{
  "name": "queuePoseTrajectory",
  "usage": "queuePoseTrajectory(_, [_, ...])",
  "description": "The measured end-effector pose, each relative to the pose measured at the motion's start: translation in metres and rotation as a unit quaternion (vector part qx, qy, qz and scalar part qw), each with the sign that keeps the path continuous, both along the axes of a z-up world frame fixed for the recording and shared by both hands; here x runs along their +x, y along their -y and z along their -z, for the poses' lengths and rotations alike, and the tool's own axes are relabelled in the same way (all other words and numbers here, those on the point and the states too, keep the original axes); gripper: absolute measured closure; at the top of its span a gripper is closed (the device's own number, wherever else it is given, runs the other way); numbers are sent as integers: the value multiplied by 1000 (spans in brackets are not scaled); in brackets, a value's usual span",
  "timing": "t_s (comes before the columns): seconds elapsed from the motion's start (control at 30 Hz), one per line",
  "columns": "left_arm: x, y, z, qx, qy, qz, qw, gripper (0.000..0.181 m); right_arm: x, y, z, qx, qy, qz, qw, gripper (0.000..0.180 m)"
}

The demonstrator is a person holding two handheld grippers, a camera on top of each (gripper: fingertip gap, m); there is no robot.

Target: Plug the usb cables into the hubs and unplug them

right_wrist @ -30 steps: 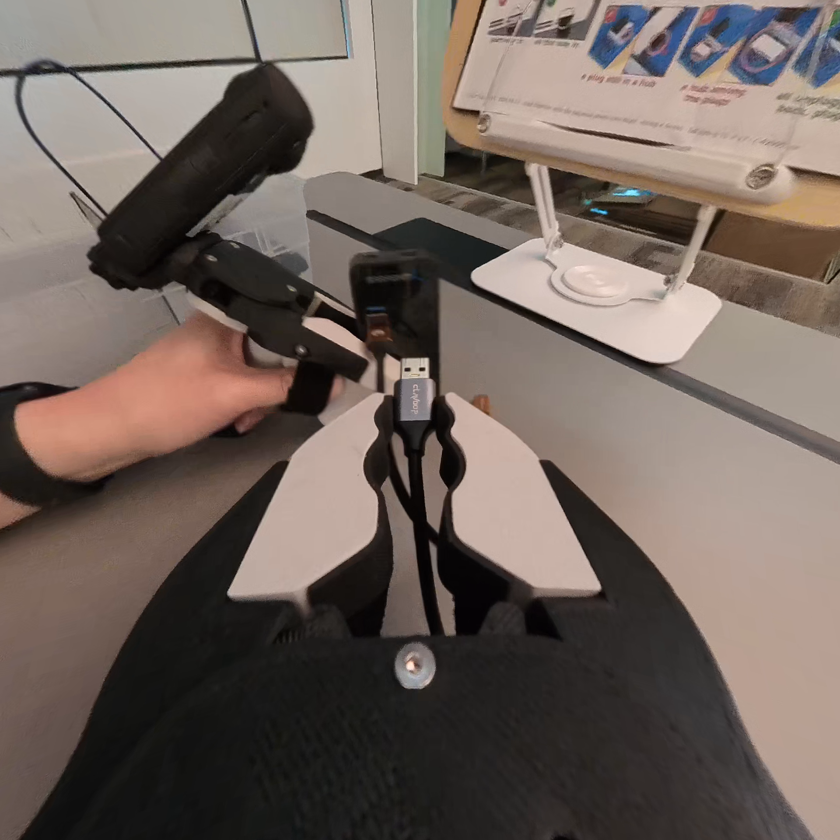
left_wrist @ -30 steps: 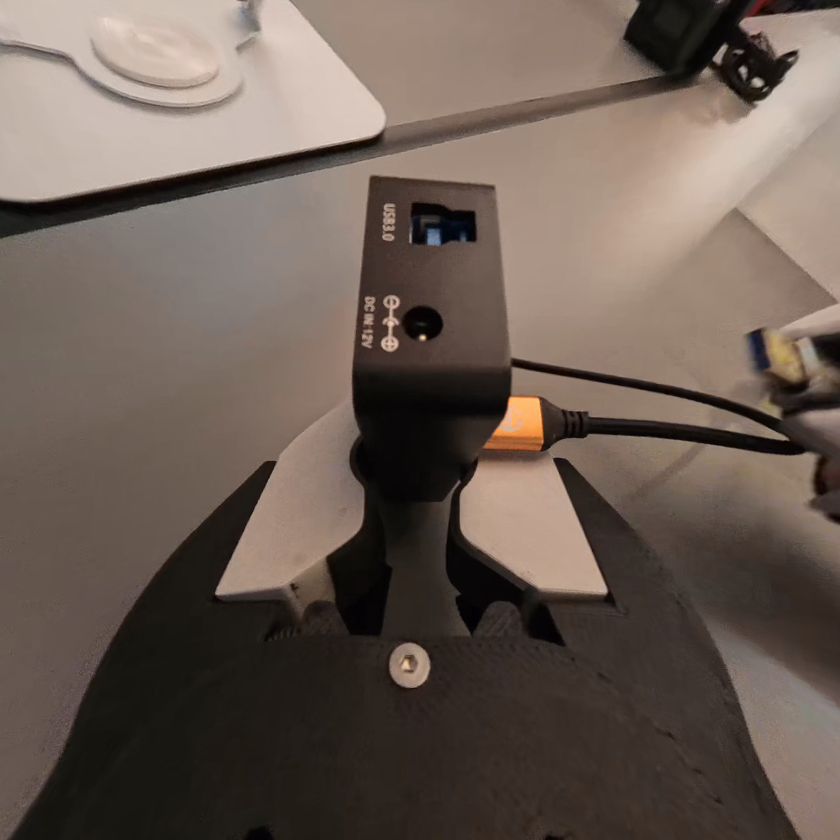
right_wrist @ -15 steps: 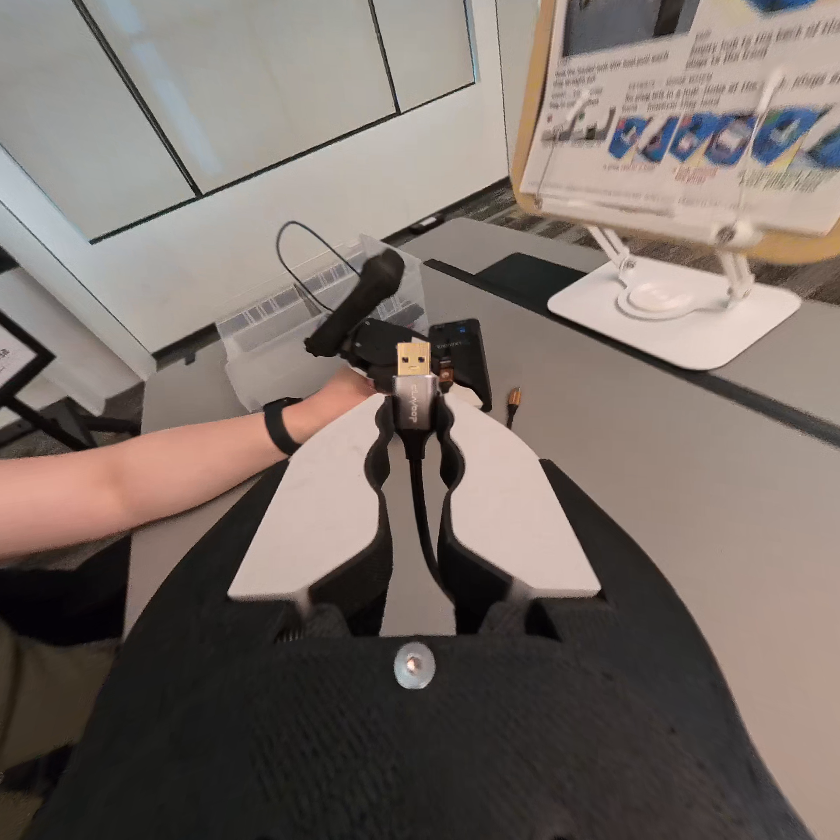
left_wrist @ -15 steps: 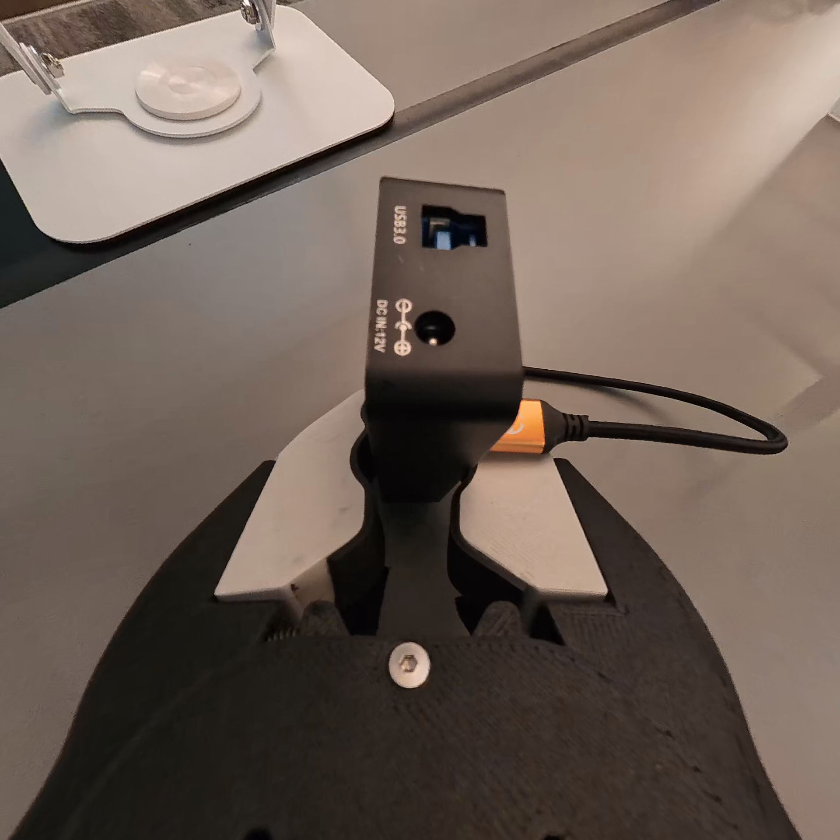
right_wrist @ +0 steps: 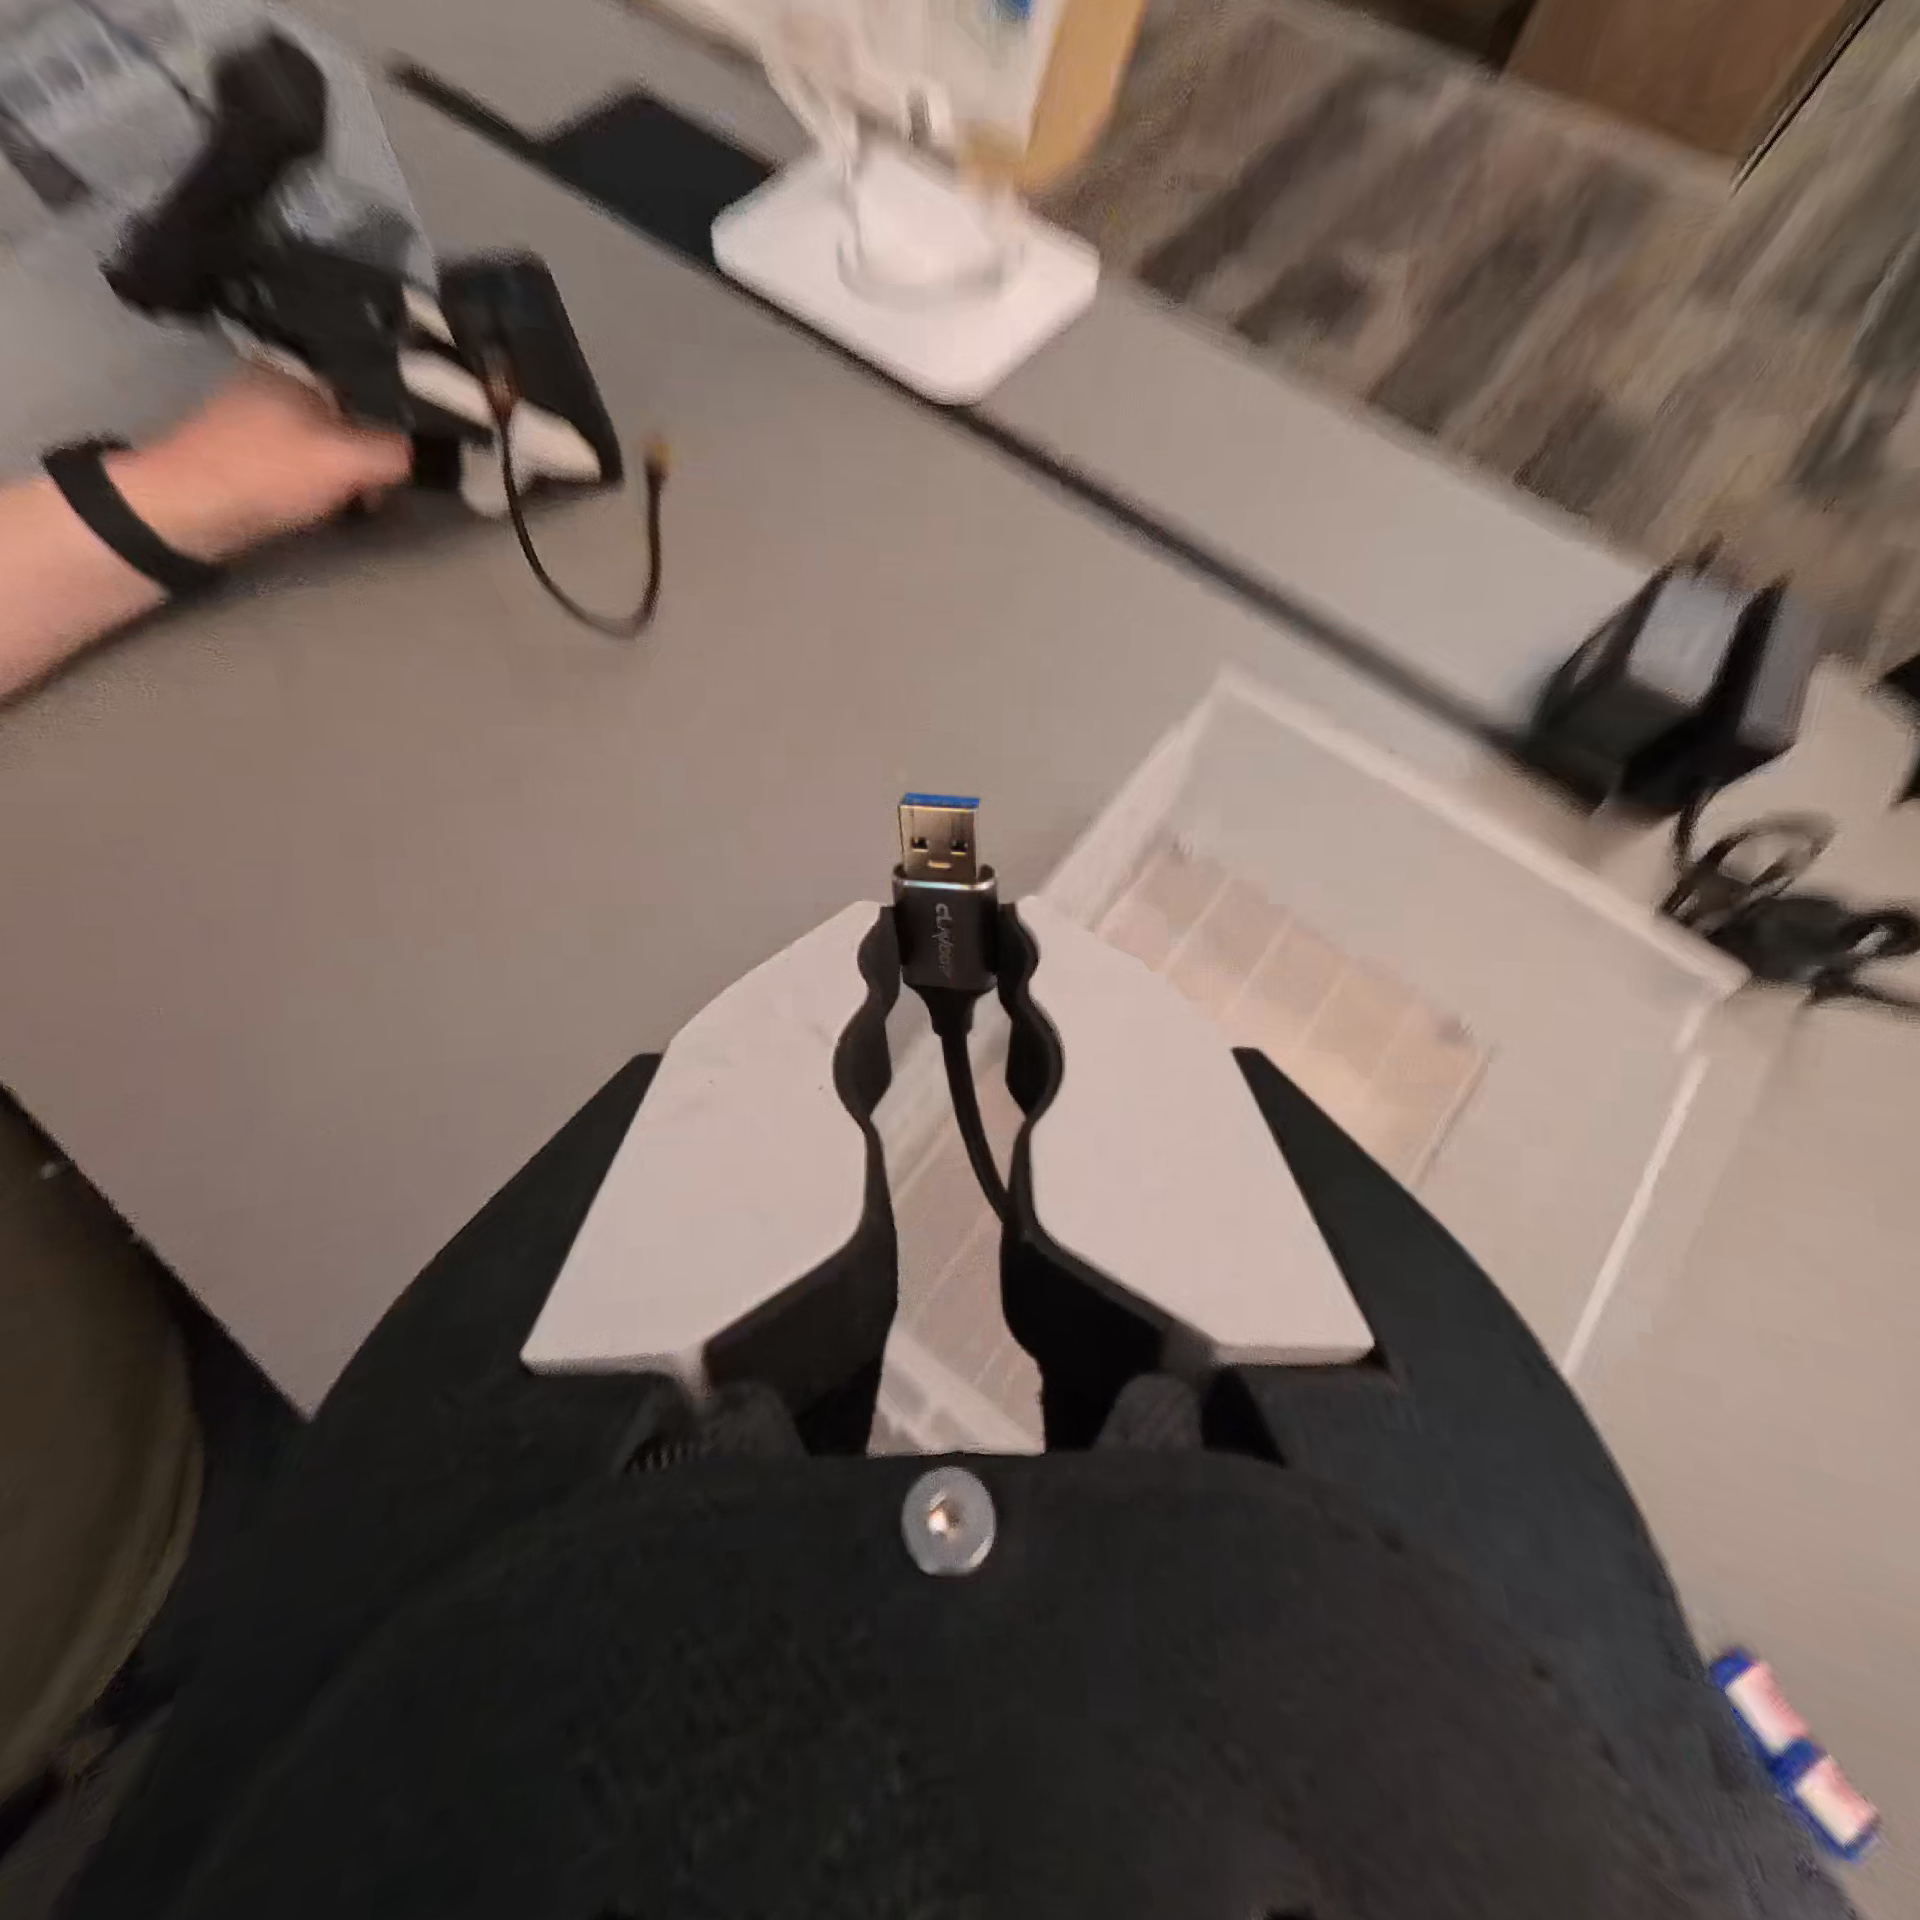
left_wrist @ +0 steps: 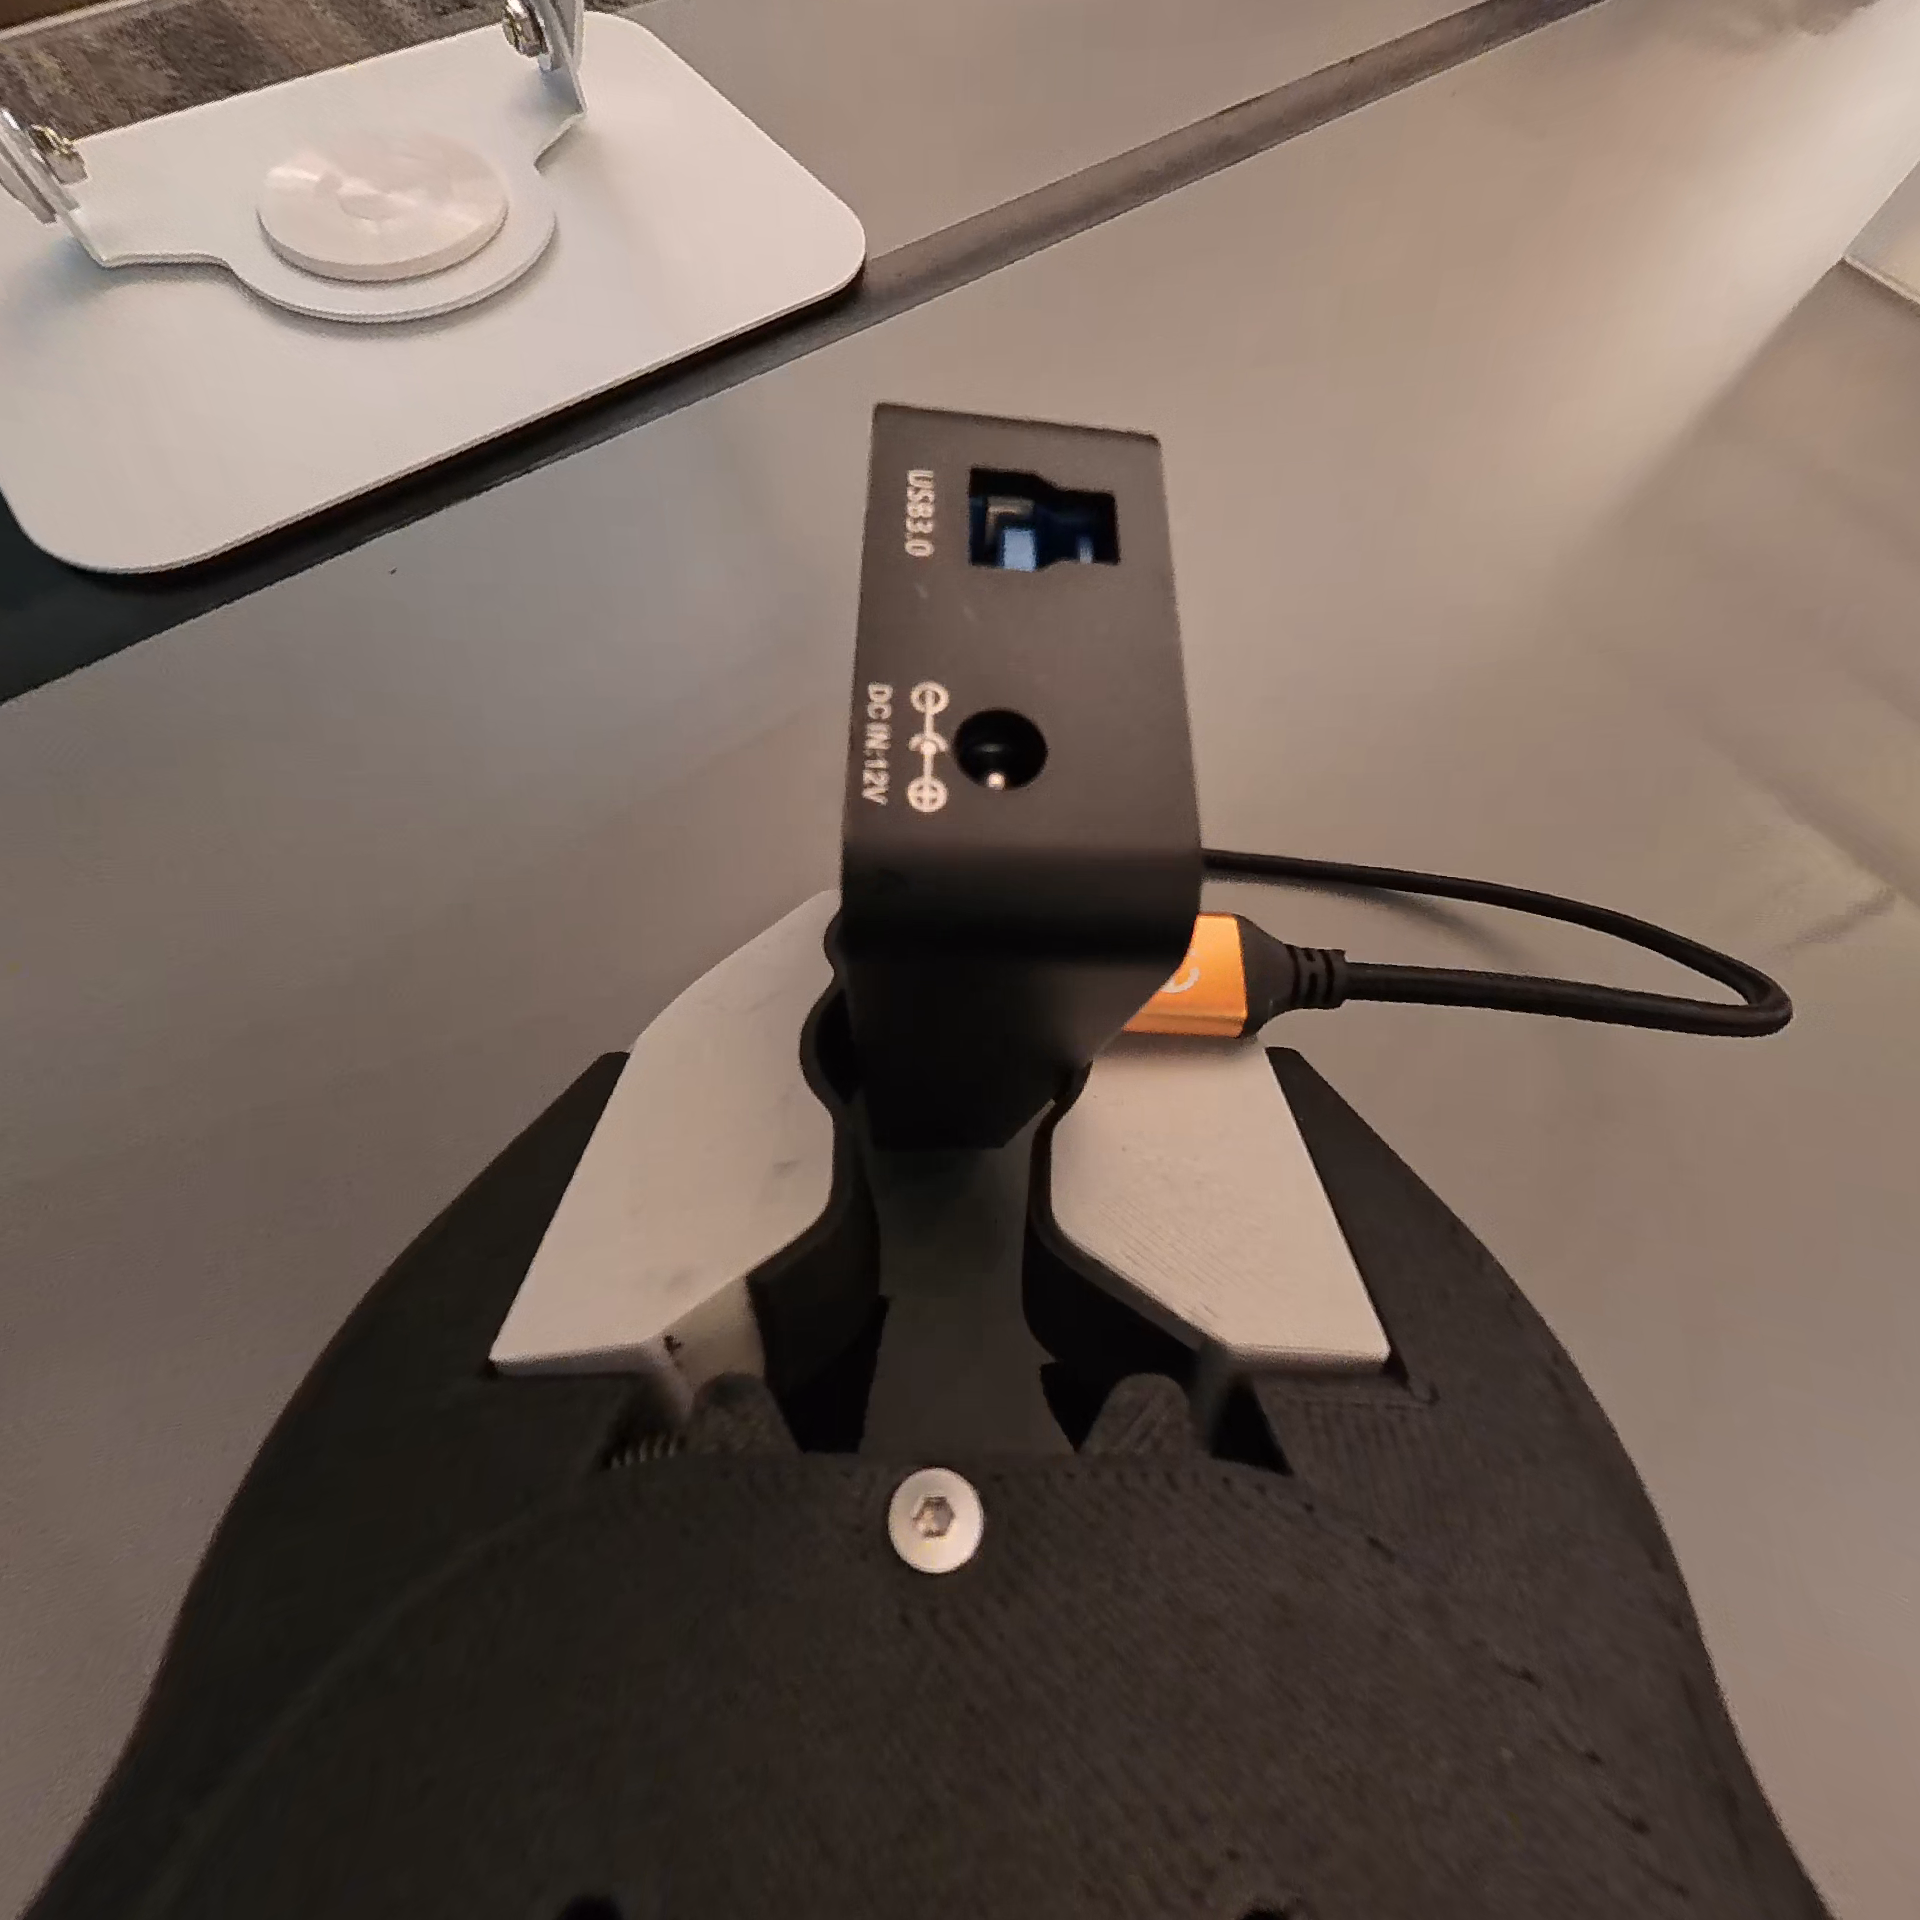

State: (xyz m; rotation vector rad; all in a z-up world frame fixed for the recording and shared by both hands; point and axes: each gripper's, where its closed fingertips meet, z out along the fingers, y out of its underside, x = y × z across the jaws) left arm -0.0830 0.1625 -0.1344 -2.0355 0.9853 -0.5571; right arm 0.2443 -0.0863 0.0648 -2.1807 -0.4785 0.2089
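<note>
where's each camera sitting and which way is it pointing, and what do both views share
Left wrist view: on the left gripper, looking forward and down over the grey table; its fingers are shut on the black usb hub, orange-plugged cable attached.
Right wrist view: on the right gripper, aimed down at a white bin; it is shut on a usb cable plug; the person's hand shows.
Shared: the hub, the white stand base.

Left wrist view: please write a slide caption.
Left gripper holds a black hub with an orange-plugged cable.
</note>
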Motion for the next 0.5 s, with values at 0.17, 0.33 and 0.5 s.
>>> queuePoseTrajectory(0.17, [1, 1, 0, 2, -1, 4, 1000, 151, 34, 13, 113, -142, 24, -16, 989, 162])
queuePoseTrajectory(0.33, [2, 2, 0, 1, -1, 7, 1000, 151, 25, 3, 159, -176, 2, -60, 983, 162])
queuePoseTrajectory(0.5, [4, 5, 0, -3, 1, 20, 1000, 151, 38, -1, 157, -190, 40, -31, 981, 135])
